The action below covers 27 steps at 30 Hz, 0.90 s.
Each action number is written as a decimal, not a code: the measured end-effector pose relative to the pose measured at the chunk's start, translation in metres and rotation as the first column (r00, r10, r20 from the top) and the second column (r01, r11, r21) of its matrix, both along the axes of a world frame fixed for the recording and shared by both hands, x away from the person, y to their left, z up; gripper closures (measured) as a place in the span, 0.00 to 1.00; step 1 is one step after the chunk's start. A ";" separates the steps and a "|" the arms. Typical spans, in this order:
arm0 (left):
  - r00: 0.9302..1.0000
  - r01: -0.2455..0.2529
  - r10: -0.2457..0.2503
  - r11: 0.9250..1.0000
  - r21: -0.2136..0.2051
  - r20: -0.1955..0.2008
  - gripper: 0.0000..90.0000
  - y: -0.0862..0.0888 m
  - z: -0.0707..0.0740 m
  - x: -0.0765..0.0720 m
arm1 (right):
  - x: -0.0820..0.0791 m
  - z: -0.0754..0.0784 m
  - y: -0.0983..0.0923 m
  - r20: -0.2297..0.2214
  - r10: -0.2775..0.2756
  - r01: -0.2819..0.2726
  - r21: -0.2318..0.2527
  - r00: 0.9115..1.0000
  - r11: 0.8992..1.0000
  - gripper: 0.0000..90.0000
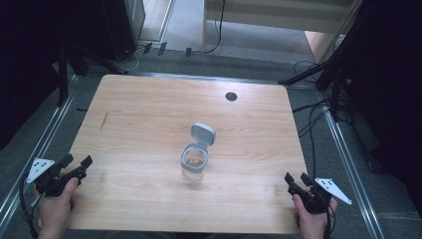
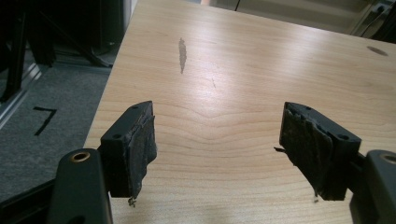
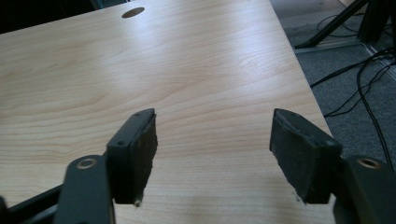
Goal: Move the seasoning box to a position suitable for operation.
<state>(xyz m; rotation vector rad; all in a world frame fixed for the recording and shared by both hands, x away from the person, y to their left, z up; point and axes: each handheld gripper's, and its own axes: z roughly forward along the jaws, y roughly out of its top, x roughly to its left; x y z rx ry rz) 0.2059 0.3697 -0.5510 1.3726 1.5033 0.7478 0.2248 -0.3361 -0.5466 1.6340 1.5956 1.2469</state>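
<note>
Left gripper (image 1: 77,166) lower left and right gripper (image 1: 296,182) lower right both gape wide, empty. Clear jar (image 1: 194,162) stands mid-frame, hinged lid (image 1: 203,133) open. We judge it light, rigid, slippery; grasp across the body.

The one readable mark is a black "7" (image 2: 45,120) taped or drawn on the grey floor (image 2: 60,93), at the left of the left gripper view, beside the table's edge.
</note>
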 end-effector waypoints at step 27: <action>0.978 0.210 -0.209 0.976 0.056 -0.017 0.45 -0.110 0.036 0.038 | 0.016 0.037 0.104 0.079 0.195 -0.191 -0.060 0.978 0.980 0.74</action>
